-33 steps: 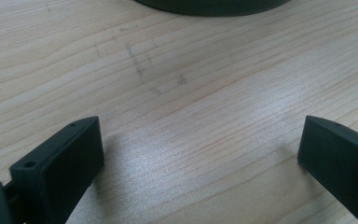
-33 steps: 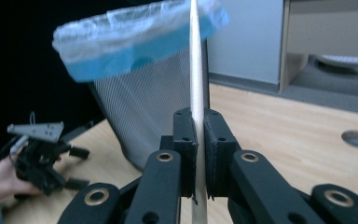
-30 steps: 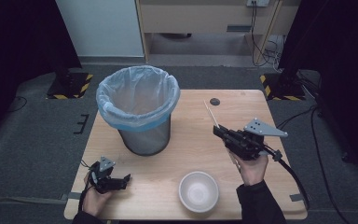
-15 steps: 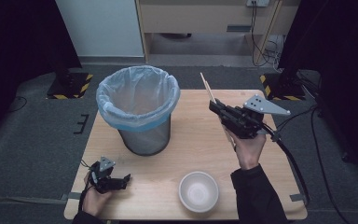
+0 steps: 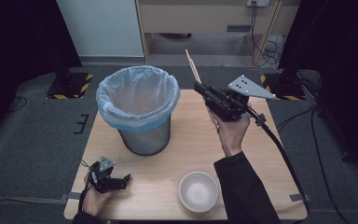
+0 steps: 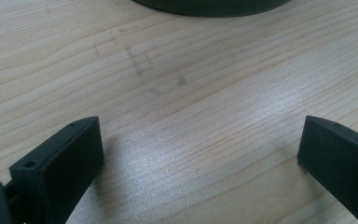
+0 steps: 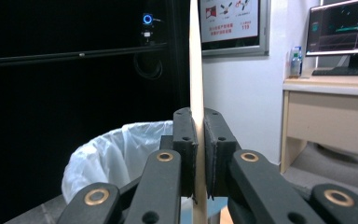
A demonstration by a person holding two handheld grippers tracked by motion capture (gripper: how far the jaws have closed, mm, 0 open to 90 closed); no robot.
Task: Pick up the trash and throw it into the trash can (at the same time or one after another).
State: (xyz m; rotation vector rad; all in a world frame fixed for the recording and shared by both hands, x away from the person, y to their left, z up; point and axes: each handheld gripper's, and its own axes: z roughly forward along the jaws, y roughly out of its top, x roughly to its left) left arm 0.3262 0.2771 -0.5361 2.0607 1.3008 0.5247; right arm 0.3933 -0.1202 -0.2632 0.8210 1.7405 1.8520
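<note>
**Carrying the chopsticks to the bin**

The right gripper [image 5: 200, 88] has its jaws pressed together on a pair of wooden chopsticks [image 5: 192, 65], pinching them partway along so the long end sticks up and away, raised above the table [image 5: 186, 140] just right of the bin [image 5: 137, 109]. In the right gripper view the chopsticks [image 7: 196, 70] run straight up between the jaws, with the bin's white liner [image 7: 116, 149] low and to the left.

To do this step well, I'd judge the grip should hold firm until the sticks are over the bin's mouth, not its rim. Because the sticks are long, the free end ought to clear the liner edge first; tipping that end downward into the opening before letting go would likely keep them from bridging the rim or bouncing out. A slow swing helps, since thin sticks may pivot in a narrow pinch.

The left gripper [image 5: 114, 182] rests low on the table's near left, jaws spread and holding nothing. The bowl [image 5: 198, 191] sits at the near edge, well apart from the path.
</note>
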